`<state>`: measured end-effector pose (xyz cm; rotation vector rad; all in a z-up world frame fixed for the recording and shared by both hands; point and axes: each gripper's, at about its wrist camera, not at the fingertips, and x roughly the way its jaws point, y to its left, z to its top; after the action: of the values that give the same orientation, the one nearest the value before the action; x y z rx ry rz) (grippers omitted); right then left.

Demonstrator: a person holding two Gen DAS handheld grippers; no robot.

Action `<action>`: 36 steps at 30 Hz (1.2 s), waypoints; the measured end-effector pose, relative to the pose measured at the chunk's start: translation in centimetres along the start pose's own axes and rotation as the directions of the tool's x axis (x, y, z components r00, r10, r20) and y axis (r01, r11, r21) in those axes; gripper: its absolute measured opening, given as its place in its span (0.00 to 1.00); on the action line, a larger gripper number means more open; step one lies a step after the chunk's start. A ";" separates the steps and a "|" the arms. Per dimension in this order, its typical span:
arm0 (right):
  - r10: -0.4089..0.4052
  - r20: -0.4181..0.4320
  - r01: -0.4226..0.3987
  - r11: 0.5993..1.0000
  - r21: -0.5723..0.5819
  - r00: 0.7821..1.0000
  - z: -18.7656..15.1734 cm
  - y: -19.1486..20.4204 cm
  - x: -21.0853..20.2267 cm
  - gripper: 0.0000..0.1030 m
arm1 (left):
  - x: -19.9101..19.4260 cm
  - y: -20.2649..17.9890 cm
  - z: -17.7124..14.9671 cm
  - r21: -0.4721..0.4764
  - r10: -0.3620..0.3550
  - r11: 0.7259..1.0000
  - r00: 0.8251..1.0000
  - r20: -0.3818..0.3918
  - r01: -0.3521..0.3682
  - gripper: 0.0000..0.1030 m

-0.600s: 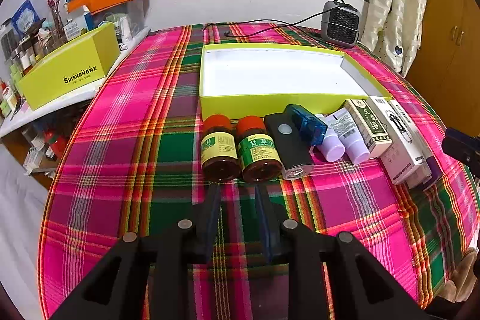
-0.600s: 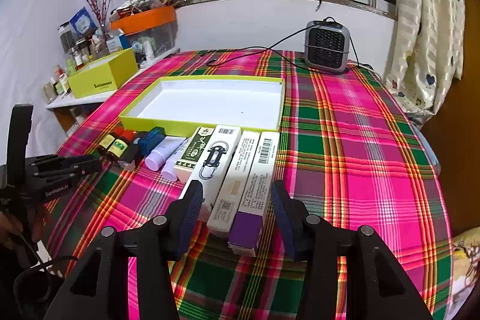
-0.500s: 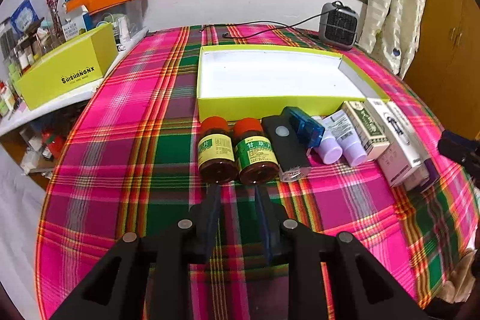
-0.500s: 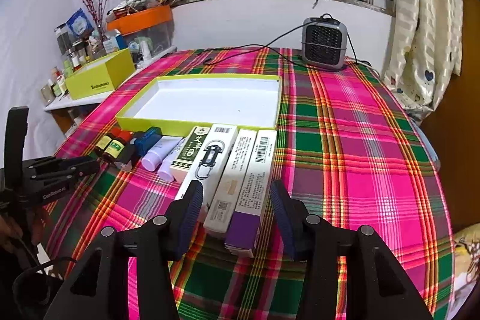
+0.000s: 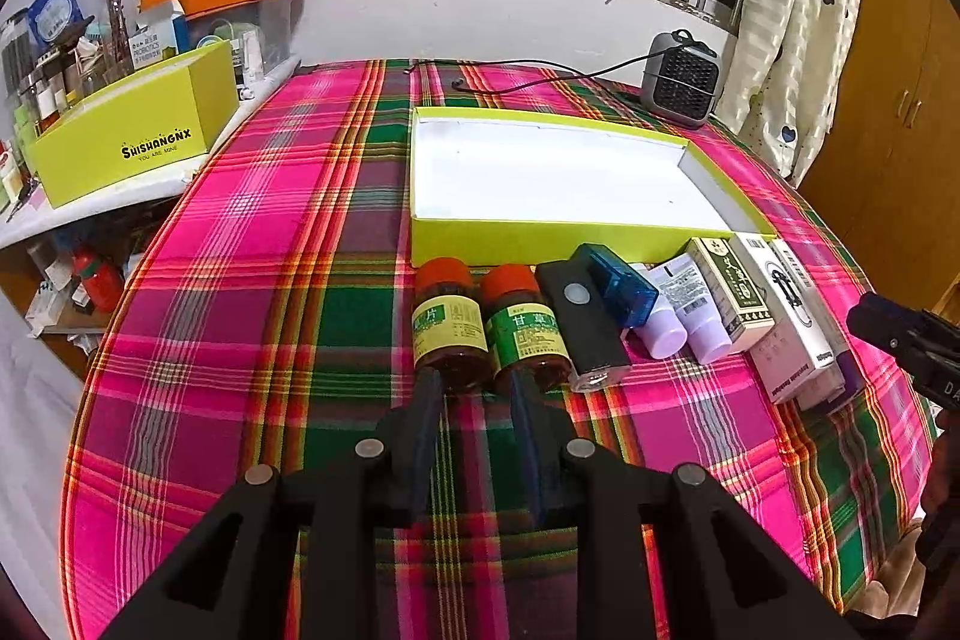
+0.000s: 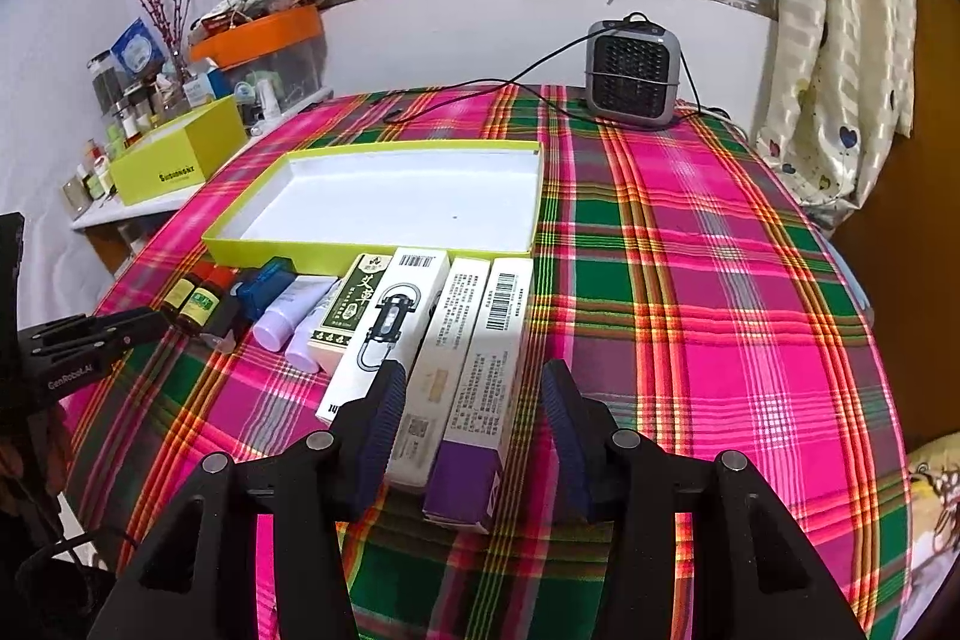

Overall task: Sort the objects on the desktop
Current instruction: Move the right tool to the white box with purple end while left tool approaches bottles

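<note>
A: Two claws, both holding nothing. Why is the left claw (image 5: 474, 391) so near the brown bottles (image 5: 449, 325)?

B: It looks lined up to grab one. Its fingers are only a little apart, just short of them.

A: And the right claw (image 6: 474, 403)?

B: Spread wide around the purple-ended box (image 6: 486, 388), not squeezing yet. The things lie in a row on the counter (image 6: 690, 280), by the empty yellow tray (image 6: 366, 251), I think to go in.
</note>
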<state>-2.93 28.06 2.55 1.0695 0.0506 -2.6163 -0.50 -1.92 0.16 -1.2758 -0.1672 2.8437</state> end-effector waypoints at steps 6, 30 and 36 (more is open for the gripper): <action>-0.006 -0.005 0.006 1.000 0.013 1.000 0.1 -0.2 0.4 0.48 | -0.3 0.4 0.5 -0.010 0.006 1.000 1.000 0.025 -0.006 0.24; -0.018 -0.070 0.021 0.999 0.040 0.997 0.4 -1.0 3.1 0.39 | 0.9 1.8 2.3 -0.038 0.007 0.999 1.000 0.020 -0.007 0.24; -0.036 -0.078 0.039 0.999 0.037 0.996 0.5 -1.3 3.2 0.28 | 1.2 2.0 2.7 -0.033 0.000 0.999 1.000 0.021 0.000 0.24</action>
<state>-5.79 28.31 0.56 1.1937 0.0389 -2.6184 -3.29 -4.07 0.88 -1.2525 -0.2157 2.8668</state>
